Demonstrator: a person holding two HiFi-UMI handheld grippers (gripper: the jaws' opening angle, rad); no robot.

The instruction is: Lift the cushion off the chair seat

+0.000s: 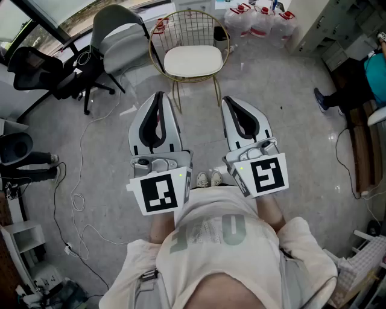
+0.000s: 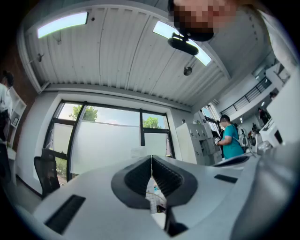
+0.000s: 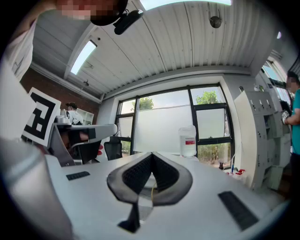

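Note:
A cream cushion point(image 1: 193, 60) lies flat on the seat of a gold wire chair point(image 1: 192, 24) at the top middle of the head view. Both grippers are held side by side in front of the person, well short of the chair and above the floor. The left gripper point(image 1: 160, 96) points toward the chair's left front leg, and its jaws are shut with nothing between them. The right gripper point(image 1: 230, 101) is also shut and empty. In the left gripper view the left gripper point(image 2: 151, 157) shows its pads meeting. The right gripper point(image 3: 151, 155) looks the same in its own view.
A grey chair point(image 1: 120, 39) and a black office chair point(image 1: 42, 69) stand left of the wire chair. Water bottles point(image 1: 256, 18) sit behind it. Cables point(image 1: 78, 199) trail over the floor at left. A person in a teal top point(image 1: 374, 72) is at the right edge.

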